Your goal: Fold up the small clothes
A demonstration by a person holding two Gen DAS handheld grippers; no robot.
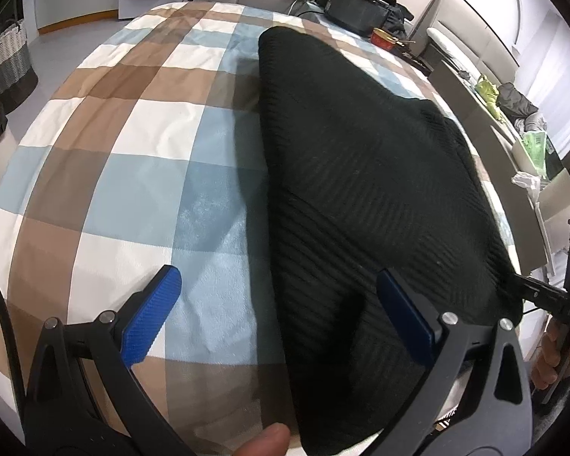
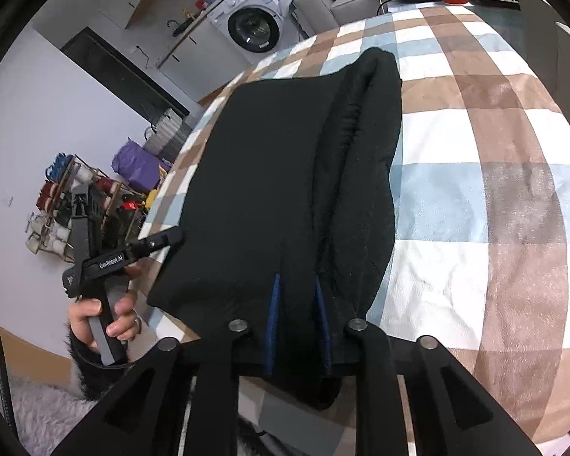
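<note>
While angled down over the black knit garment, left claw spread, right claw pinching its near edge.

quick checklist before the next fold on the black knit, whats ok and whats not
1. black knit garment lies on the checked blanket: ok.
2. Its near end hangs over the blanket edge: not ok.
3. left gripper open, straddling the garment's left edge: ok.
4. right gripper jaws narrow over the garment; actual pinch on fabric: cannot tell.
5. Long side already folded over into a ridge: ok.
6. Blanket beside the garment free for the fold: ok.
</note>
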